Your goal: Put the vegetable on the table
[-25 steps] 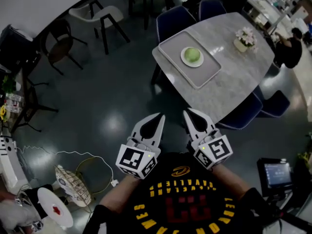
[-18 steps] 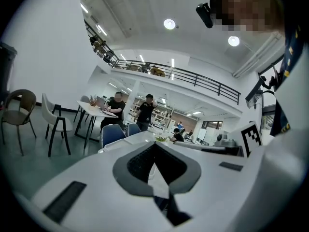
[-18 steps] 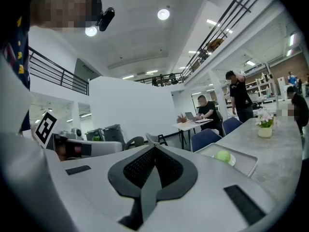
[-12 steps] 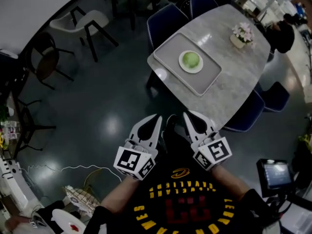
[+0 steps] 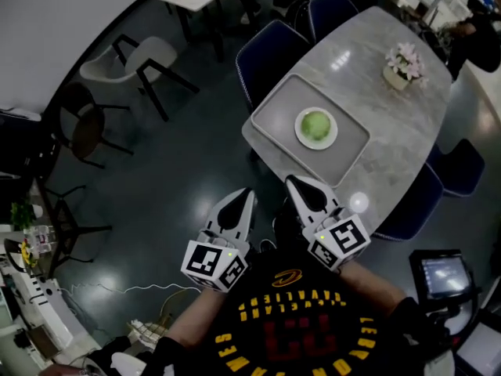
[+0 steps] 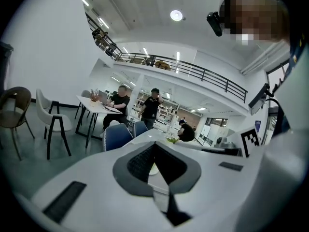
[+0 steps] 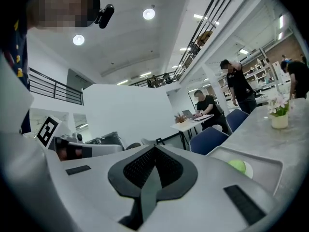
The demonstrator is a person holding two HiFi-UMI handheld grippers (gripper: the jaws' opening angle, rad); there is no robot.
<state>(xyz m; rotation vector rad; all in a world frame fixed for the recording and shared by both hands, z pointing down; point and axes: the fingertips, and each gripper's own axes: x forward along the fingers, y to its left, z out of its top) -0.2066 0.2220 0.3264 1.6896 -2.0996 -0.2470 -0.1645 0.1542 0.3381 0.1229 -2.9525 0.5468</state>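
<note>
A round green vegetable (image 5: pixel 316 123) lies on a white plate (image 5: pixel 301 135), which stands on a grey tray (image 5: pixel 274 116) at the near end of the marbled grey table (image 5: pixel 391 147). Both grippers are held over the dark floor, short of the table's near edge. My left gripper (image 5: pixel 247 194) is shut with nothing in it, and my right gripper (image 5: pixel 291 181) is shut and empty too. In the right gripper view the vegetable (image 7: pixel 236 165) shows low at the right, beyond the shut right gripper (image 7: pixel 155 148). The left gripper view shows my left gripper (image 6: pixel 155 144) shut, pointing at the table.
Blue chairs (image 5: pixel 270 49) stand round the table, one (image 5: pixel 411 210) near my right gripper. A flower pot (image 5: pixel 401 63) sits at the table's far end. A white chair (image 5: pixel 129 57) and a dark chair (image 5: pixel 82 124) stand left. A screen (image 5: pixel 442 272) stands at the lower right. People sit at a far table (image 6: pixel 96 105).
The table with the tray has come nearer in the head view and shifted right. Both grippers stay shut and empty, now close to the table's near edge.
</note>
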